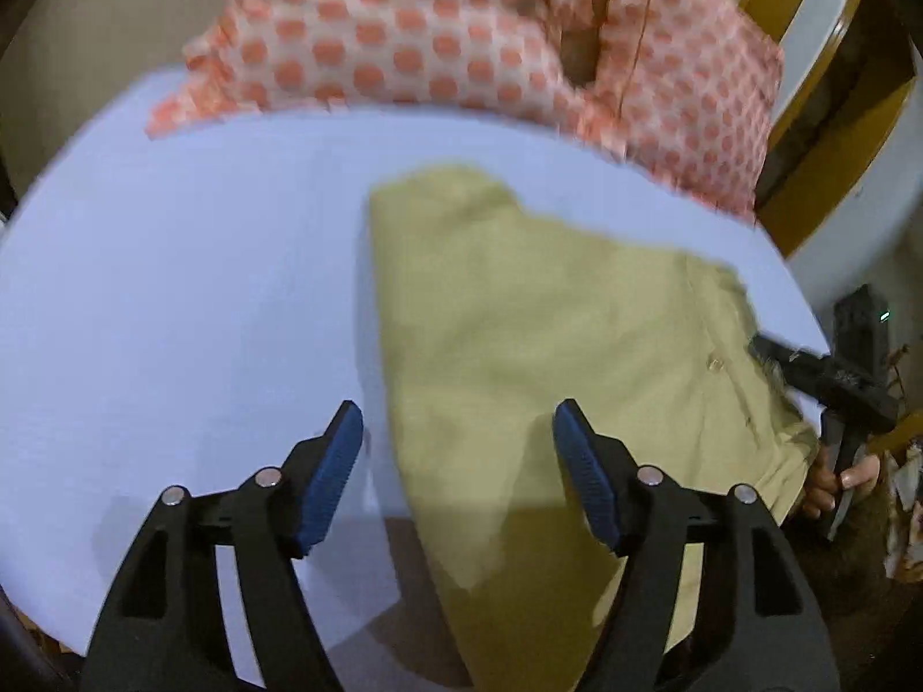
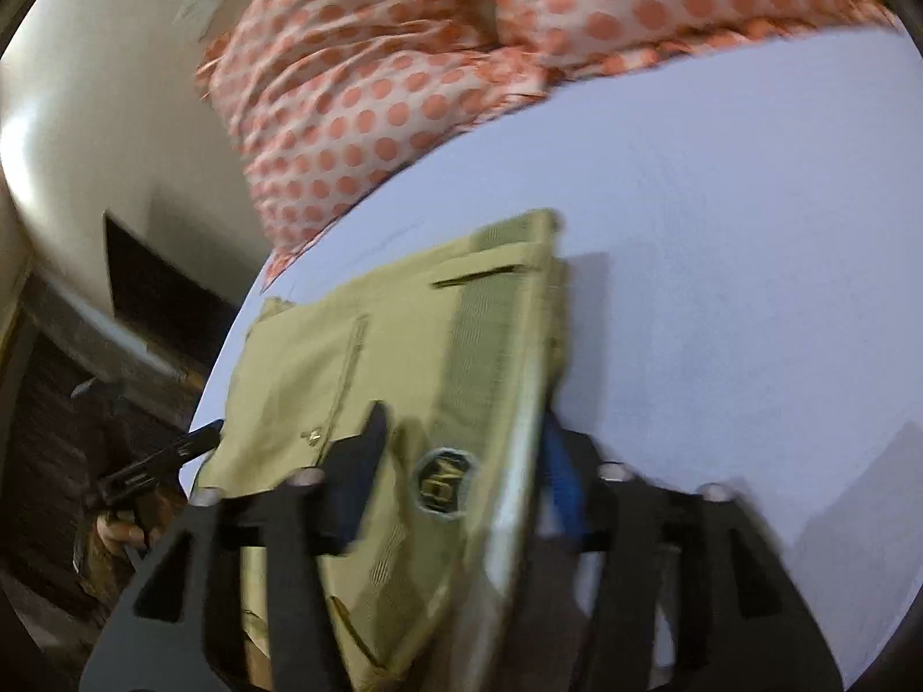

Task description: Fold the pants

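The left gripper (image 1: 458,461) stands wide, its blue pads bare, poised above the near edge of the khaki pants (image 1: 548,357): one fingertip hangs over the cloth, the other over the bare pale blue table top (image 1: 173,300) just beside the pants' long folded edge. Nothing is between the pads.

The right gripper (image 2: 461,461) has the pants (image 2: 375,357) between its fingers, the waistband end with a round label rising up through the gap. Blur hides whether the pads actually press the cloth, so I cannot tell whether it grips.

Taking the pants as landmark: they lie on the table, long axis running away from the left gripper toward the dotted orange-and-white fabric (image 1: 461,40) heaped at the table's far side, with one end spilling over the near table edge. In the left view the right gripper (image 1: 819,375) sits at the pants' right border.

The next fold probably turns on the right gripper, being nearer the waistband.
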The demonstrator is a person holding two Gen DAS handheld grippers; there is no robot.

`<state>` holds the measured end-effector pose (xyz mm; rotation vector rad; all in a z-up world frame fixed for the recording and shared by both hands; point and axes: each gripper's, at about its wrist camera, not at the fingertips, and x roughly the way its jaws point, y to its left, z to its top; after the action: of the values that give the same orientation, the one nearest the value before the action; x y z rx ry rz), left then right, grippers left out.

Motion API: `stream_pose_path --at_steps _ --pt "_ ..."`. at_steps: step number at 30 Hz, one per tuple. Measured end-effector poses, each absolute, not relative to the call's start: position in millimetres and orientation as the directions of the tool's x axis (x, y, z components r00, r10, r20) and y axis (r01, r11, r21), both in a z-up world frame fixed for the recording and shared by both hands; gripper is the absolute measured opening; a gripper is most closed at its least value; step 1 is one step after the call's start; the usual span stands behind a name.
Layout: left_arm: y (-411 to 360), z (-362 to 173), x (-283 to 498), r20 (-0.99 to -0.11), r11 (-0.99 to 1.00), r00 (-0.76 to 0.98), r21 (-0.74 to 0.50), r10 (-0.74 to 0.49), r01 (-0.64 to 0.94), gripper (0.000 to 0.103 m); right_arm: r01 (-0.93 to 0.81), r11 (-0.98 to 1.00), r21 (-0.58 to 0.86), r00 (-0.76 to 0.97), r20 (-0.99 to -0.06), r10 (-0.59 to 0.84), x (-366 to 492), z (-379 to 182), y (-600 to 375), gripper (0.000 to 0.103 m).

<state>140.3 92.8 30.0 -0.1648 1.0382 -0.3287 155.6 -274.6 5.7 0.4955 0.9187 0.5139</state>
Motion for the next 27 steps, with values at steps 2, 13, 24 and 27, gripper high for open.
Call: stream_pose_path --at_steps 2,13,24,27 --pt "88 26 145 -0.801 0.925 0.464 -0.309 -0.379 0.220 0.077 -0.234 0.789 0.569 0.503 -0.623 0.599 155 7 -265 0.059" --pt "63 80 221 -0.695 0.910 0.589 -0.280 -0.413 0.307 0.006 -0.305 0.679 0.668 0.512 -0.486 0.708 227 57 -279 0.016" --pt "51 67 256 -0.697 0.987 0.704 -0.042 -0.139 0.153 0.033 -0.066 0.897 0.436 0.686 -0.633 0.359 276 53 -311 0.049" --pt "41 68 239 -0.681 0.949 0.663 -0.190 -0.311 0.250 0.049 -0.166 0.843 0.511 0.614 -0.615 0.494 271 51 -289 0.074"
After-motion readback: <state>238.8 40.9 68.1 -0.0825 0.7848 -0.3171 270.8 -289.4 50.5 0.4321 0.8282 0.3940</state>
